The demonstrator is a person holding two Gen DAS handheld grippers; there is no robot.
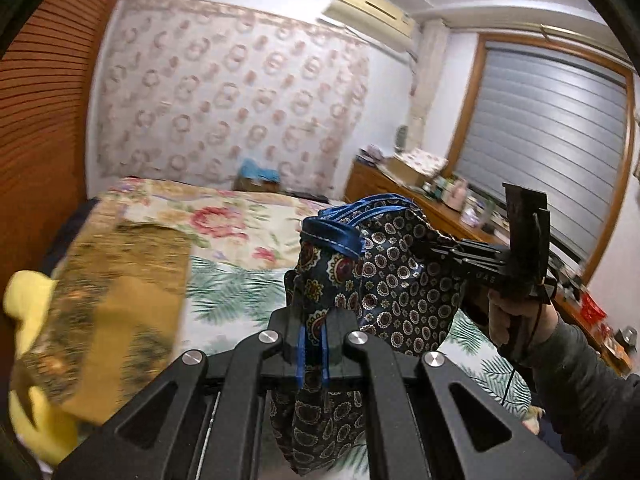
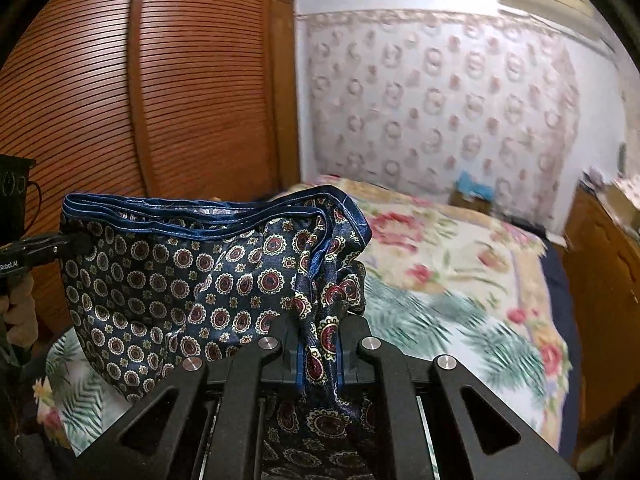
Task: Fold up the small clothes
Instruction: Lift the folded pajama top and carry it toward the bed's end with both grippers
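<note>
The left gripper (image 1: 314,350) is clamped on one end of a dark blue patterned garment (image 1: 400,280) with a bright blue hem, the cloth bunched between its pressed-together pads and hanging below them. The right gripper (image 2: 320,354) likewise pinches the other end of the garment (image 2: 168,272), which stretches away to its left toward the left gripper (image 2: 76,240). The garment hangs in the air between the two, above the floral bedspread (image 2: 460,280) that lies ahead of and beneath both grippers.
</note>
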